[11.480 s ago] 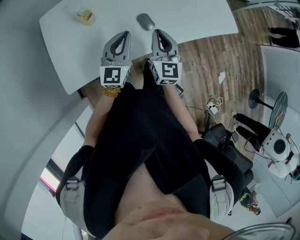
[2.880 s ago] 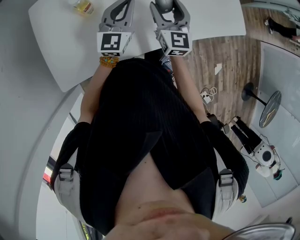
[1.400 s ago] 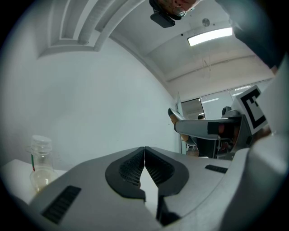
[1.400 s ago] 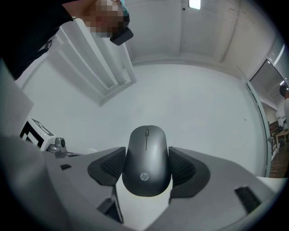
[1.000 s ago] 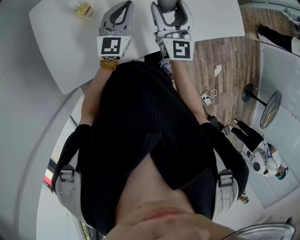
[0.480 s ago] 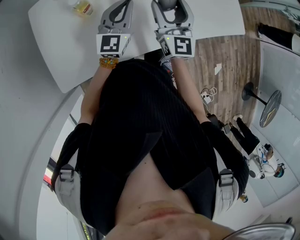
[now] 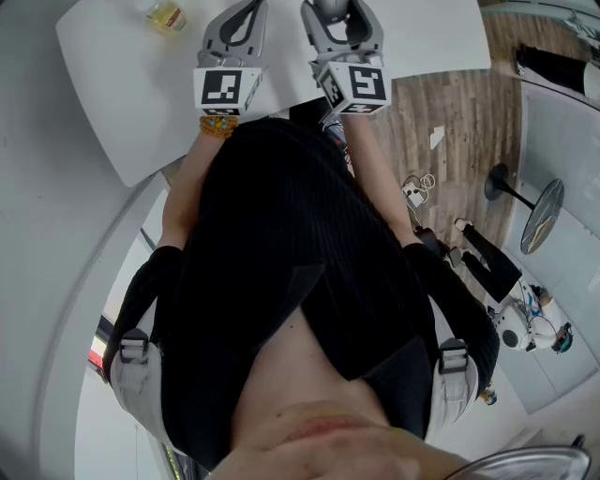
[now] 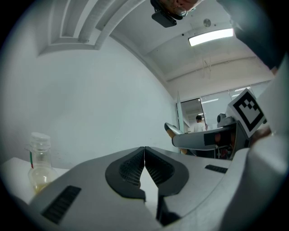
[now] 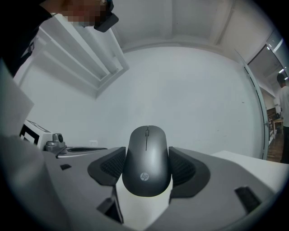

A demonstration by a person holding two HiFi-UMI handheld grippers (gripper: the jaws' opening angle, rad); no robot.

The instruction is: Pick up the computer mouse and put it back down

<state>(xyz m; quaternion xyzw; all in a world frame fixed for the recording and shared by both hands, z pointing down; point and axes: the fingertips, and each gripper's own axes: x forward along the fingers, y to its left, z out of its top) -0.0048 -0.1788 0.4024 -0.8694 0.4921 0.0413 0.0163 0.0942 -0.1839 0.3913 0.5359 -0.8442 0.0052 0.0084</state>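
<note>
**While the left gripper is holding nothing, the right one is holding the mouse**

As the person is looking down, a white table point(image 7: 122, 84) is showing at the top of the head view. Far to the left, a small bottle point(image 7: 167, 13) is standing on it, with a little yellow drink sitting at the bottom.

Next to the right, the left gripper point(image 8: 144, 155) is reaching out over the table. Its two jaws are pressing together at the tips, and nothing is sitting between them. A beaded band point(image 7: 217, 124) is showing on the wrist behind it.

Just to the right of that, the right gripper point(image 9: 146, 168) is reaching out over the table too. Its jaws are staying partly apart and squeezing the dark grey mouse point(image 9: 146, 151) from both sides. The mouse is sitting right in the middle of the two pads, with its top facing the camera and its wheel end pointing away. The white table is showing under it, but I cannot tell if the mouse is touching it.

Far to the right, a wooden floor point(image 7: 441, 94) is showing past the table edge.
</note>
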